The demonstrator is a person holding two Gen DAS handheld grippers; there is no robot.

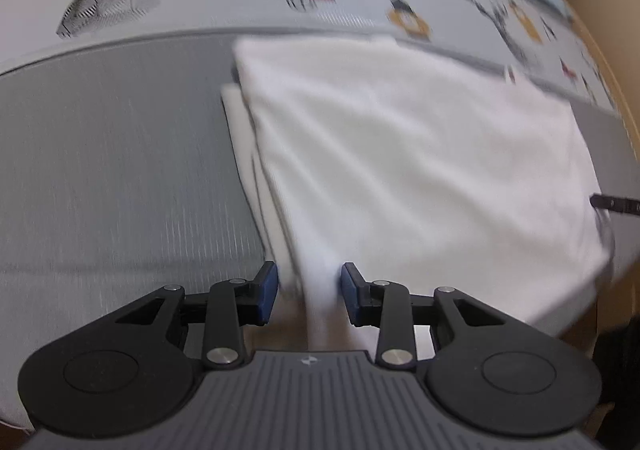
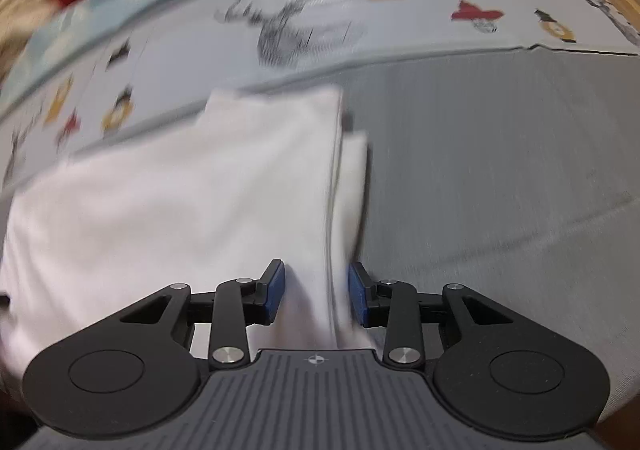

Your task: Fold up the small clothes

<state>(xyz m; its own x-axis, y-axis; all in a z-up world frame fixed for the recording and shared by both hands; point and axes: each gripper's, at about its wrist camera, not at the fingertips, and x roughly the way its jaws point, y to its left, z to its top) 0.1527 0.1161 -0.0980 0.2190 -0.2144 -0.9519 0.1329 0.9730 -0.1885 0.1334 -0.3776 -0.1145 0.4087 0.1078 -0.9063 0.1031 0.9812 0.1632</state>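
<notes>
Both hand-held grippers, left and right, part-open, straddle the white garment's near edge, gripping unclear.

White garment, grey mat

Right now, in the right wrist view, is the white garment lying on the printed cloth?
No, the white garment lies on the grey mat; the printed cloth is beyond it.

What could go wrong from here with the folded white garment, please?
1. The left gripper and right gripper are open with an edge of the white folded cloth garment between the pads; pulling away could drag it and undo the fold.
2. The layers at the folded edge sit offset, so the next fold may turn out uneven.
</notes>
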